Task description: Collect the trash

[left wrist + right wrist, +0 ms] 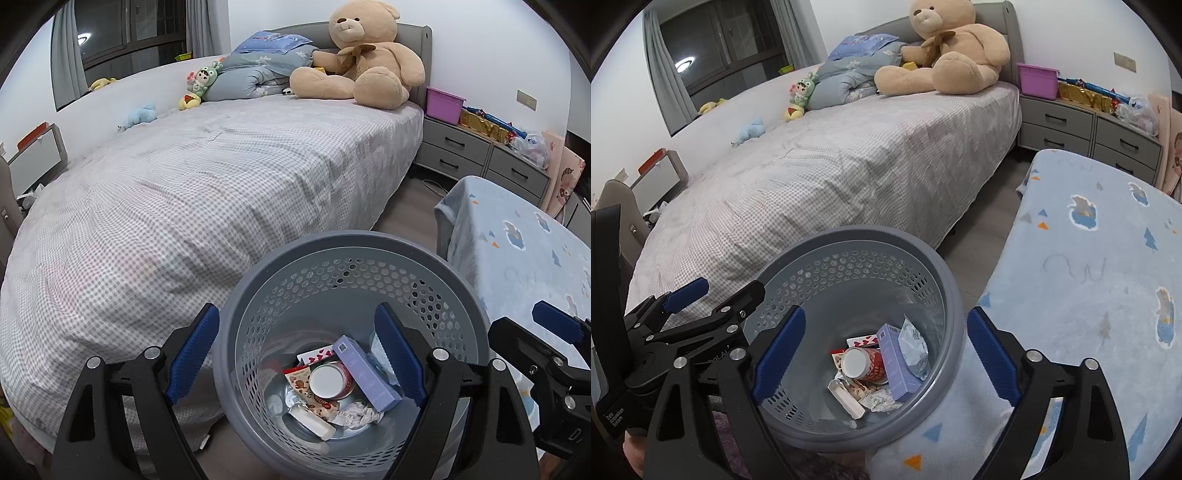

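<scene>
Both the left gripper and right gripper hang released over the grey perforated bin at lower centre, whose light, crushable trash — can, carton, wrappers — looks best pinched by stiff edges.

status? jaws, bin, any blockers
Left gripper and right gripper open, empty, above bin. Trash inside: can, purple box, wrappers. No blockers seen.

Grey perforated bin upright, holding trash.
</scene>
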